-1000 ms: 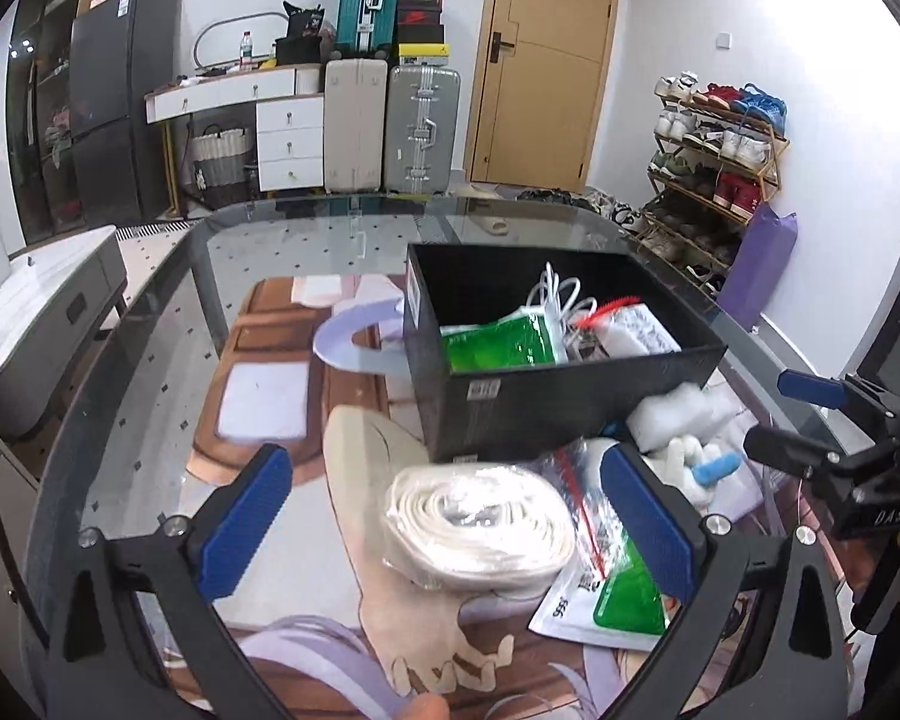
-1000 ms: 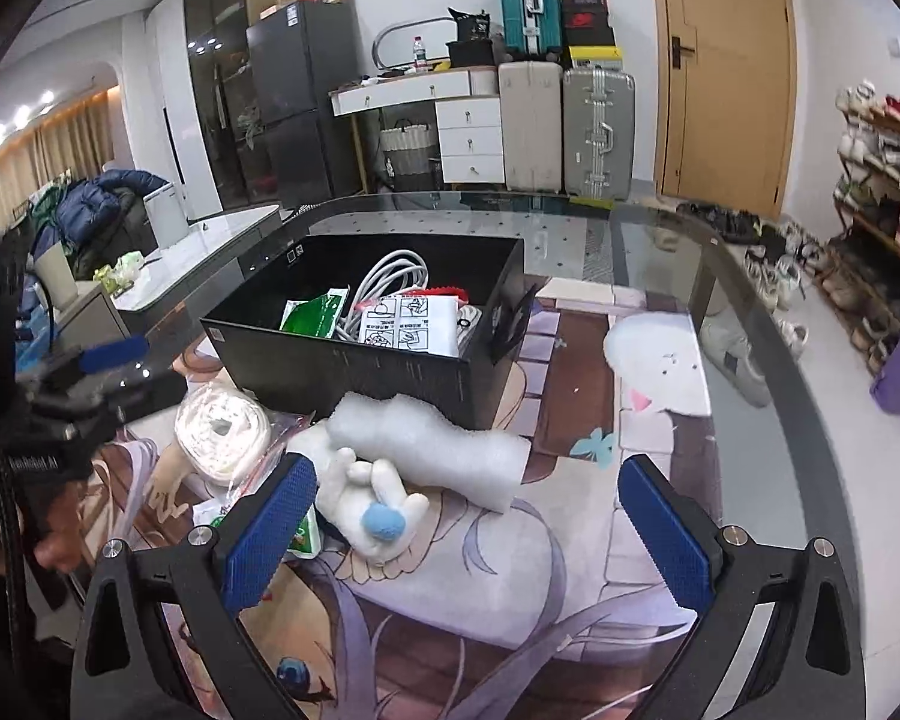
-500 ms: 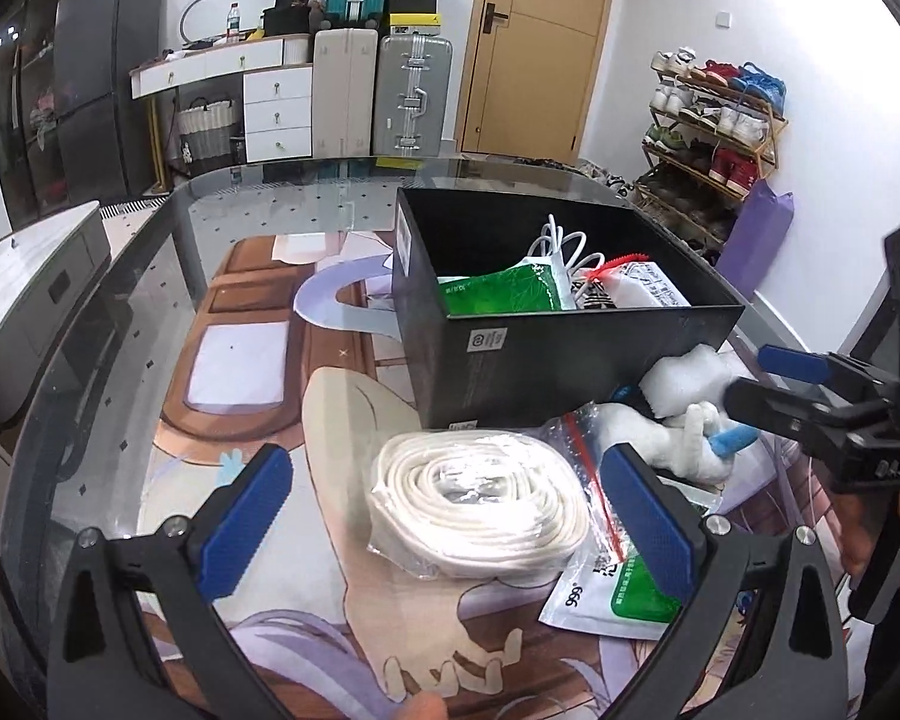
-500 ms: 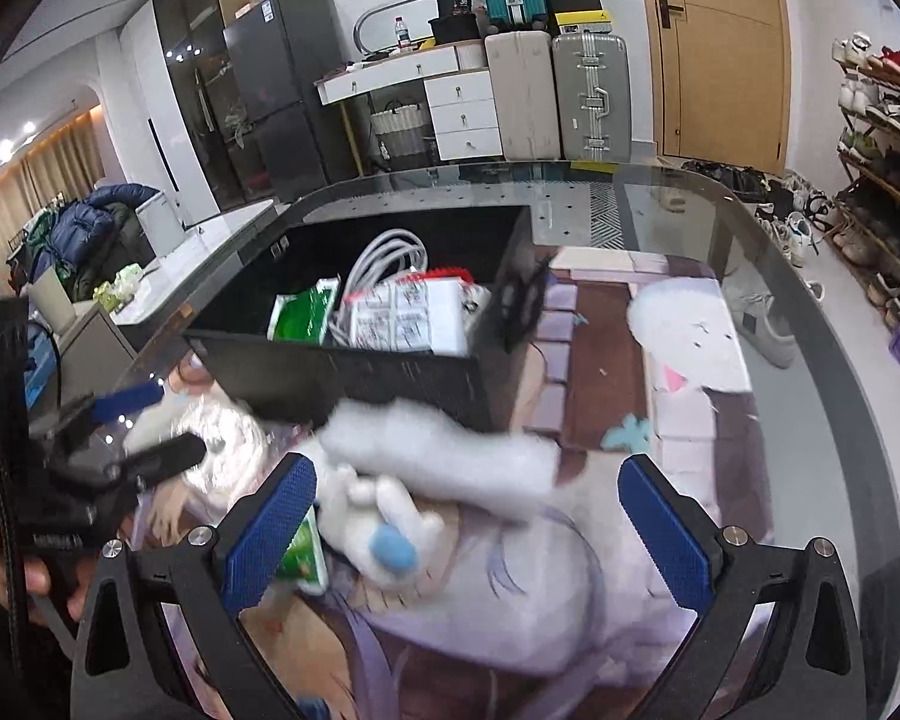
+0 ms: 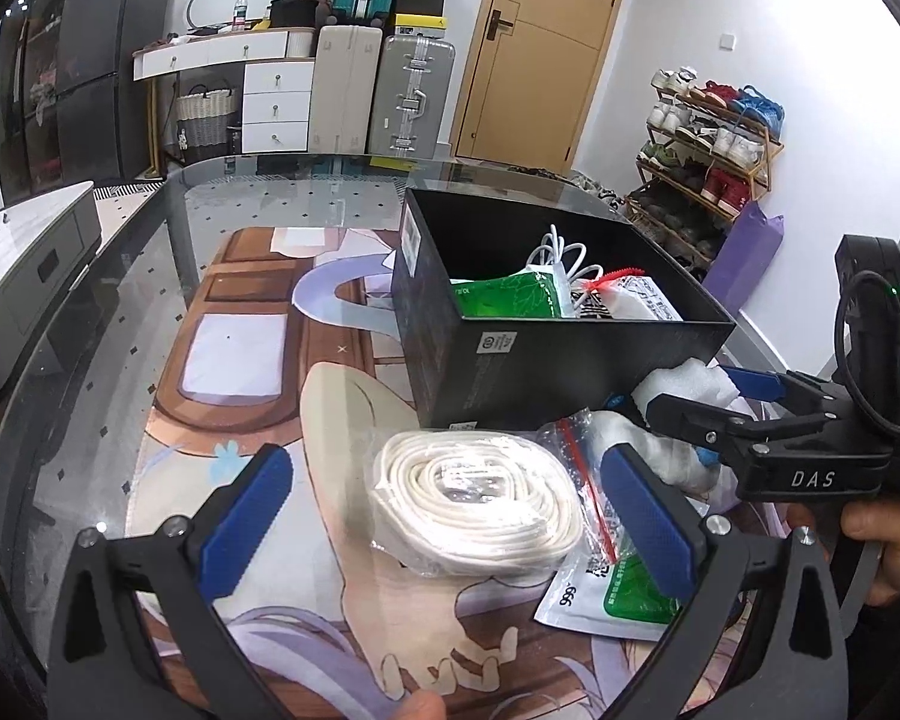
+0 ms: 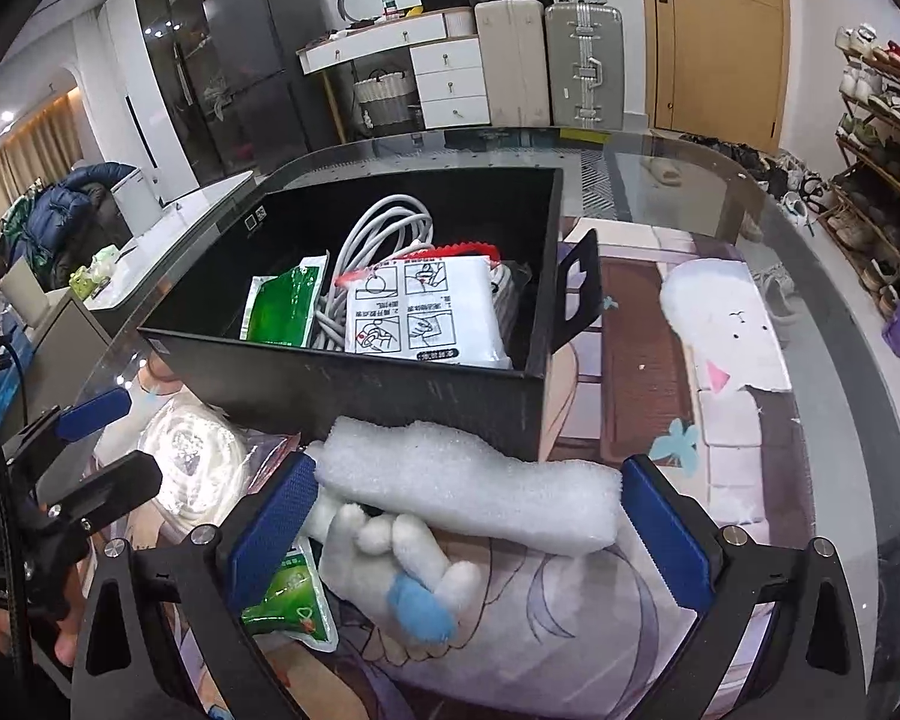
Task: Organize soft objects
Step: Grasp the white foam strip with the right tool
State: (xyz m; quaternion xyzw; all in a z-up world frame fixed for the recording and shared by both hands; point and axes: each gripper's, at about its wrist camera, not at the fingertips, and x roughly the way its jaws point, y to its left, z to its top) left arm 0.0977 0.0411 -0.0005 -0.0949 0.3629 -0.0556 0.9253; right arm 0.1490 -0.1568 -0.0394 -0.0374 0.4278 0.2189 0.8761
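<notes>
Two grippers out over the glass table [image 5: 120, 276], jaws spread wide on both, nothing pinched in either. Nearest the left gripper [image 5: 450, 519]: bagged coil of white rope [image 5: 474, 495] lying flat on the printed mat [image 5: 258, 396], between the blue pads but untouched by them. Just right of the coil, a green-and-white sachet [image 5: 612, 594] partly under a clear zip bag [image 5: 576, 450] with a red strip.

Nearest the right gripper [image 6: 468, 531]: white plush toy [image 6: 402, 564] with a blue tip, lying on the mat, and across its upper part a white foam roll [image 6: 468, 495], one end touching the left blue pad, the other just short of the right pad. Same sachet poking out under the left finger.

Behind all of these, touching the foam roll: open black box [image 6: 390, 390], already holding a green packet [image 6: 285, 300], a white instruction-printed pouch [image 6: 420, 318] and a looped grey-white cable [image 6: 384, 228].

Far back: suitcases [image 5: 384, 96], white drawers [image 5: 270, 102], wooden door [image 5: 546, 48], shoe rack [image 5: 708, 144] at right.
</notes>
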